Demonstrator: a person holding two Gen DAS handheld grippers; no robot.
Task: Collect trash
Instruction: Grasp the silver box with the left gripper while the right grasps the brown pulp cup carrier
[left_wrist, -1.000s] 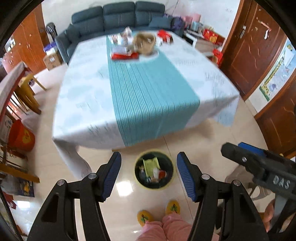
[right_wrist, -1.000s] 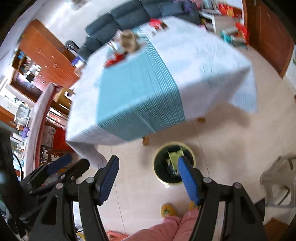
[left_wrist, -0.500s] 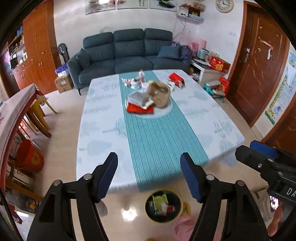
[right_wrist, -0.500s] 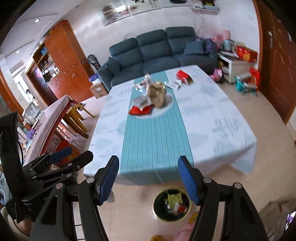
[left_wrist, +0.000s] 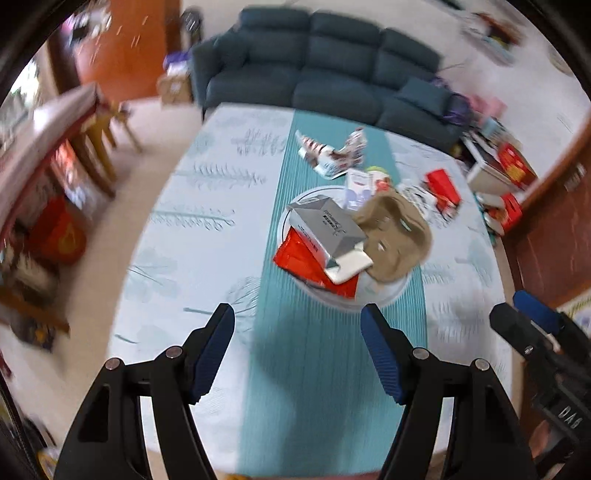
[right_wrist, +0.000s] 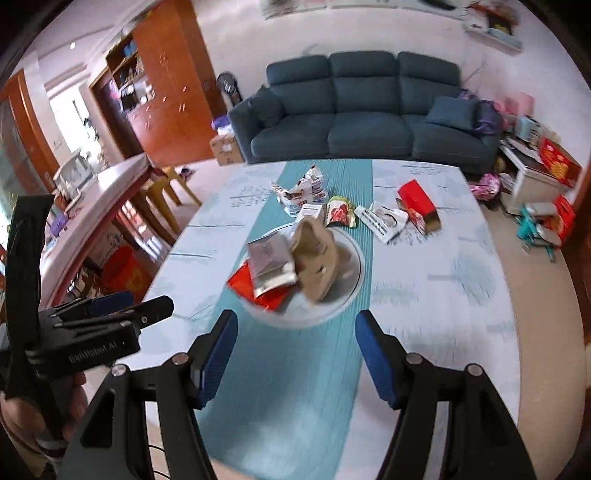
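Note:
A grey carton (left_wrist: 327, 229) (right_wrist: 269, 257), a red wrapper (left_wrist: 308, 263) (right_wrist: 258, 286) and a crumpled brown paper bag (left_wrist: 397, 236) (right_wrist: 317, 258) lie on a round white plate (left_wrist: 380, 295) (right_wrist: 352, 275) in the middle of the table. Behind it lie torn snack wrappers (left_wrist: 332, 155) (right_wrist: 301, 190) and a red box (left_wrist: 441, 188) (right_wrist: 417, 203). My left gripper (left_wrist: 297, 338) is open and empty above the teal runner, short of the plate. My right gripper (right_wrist: 295, 343) is open and empty, also short of the plate.
The table (right_wrist: 443, 266) has a pale cloth and a teal runner (left_wrist: 325, 387). A dark blue sofa (right_wrist: 362, 118) stands behind it. A wooden side table and chairs (right_wrist: 110, 206) are at the left. Boxes and toys (right_wrist: 543, 206) lie on the floor at the right.
Both grippers have swung up from the floor bin and moved forward over the table, closer to the plate of trash. The bin is out of view now. Both stay open.

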